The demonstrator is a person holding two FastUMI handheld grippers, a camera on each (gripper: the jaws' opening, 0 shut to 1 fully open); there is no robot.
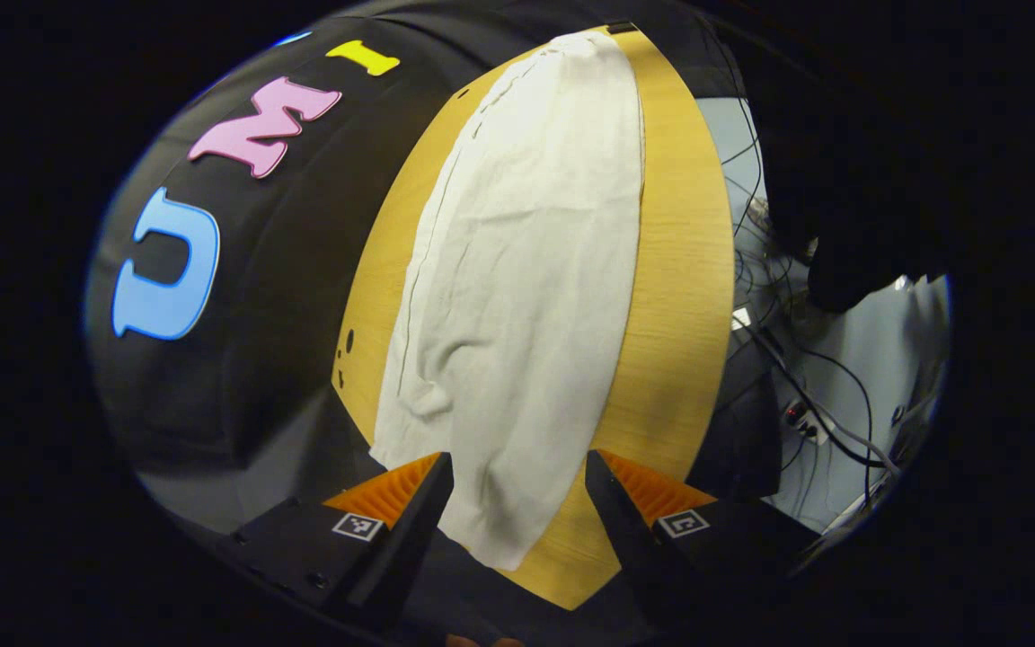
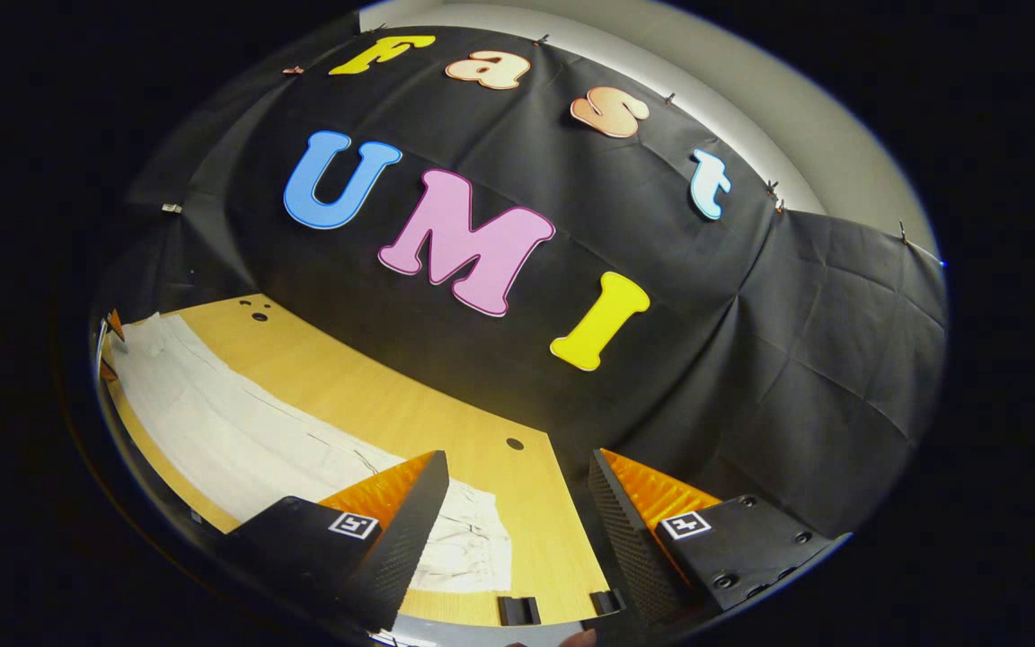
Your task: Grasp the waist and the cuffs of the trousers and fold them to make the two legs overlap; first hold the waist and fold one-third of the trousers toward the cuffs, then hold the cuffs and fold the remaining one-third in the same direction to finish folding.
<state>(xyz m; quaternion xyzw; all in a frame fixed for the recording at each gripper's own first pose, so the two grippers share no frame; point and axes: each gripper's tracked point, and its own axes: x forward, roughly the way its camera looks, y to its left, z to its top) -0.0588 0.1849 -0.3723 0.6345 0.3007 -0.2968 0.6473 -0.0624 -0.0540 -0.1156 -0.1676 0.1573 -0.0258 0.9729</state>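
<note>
Left gripper view: left gripper hovering spread over near end of trousers, lying flat lengthwise on table, legs overlapping. Right gripper spread, gripping nothing, near trousers' other end. Thirds-folding not yet begun.

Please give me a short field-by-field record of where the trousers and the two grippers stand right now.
trousers: white, spread lengthwise on the table, legs already overlapped
table: wooden, bare strips on both sides of the cloth
left gripper: open, at one end of the trousers, nothing held
right gripper: open, at the other end, nothing held
thirds folds: not yet begun
</note>
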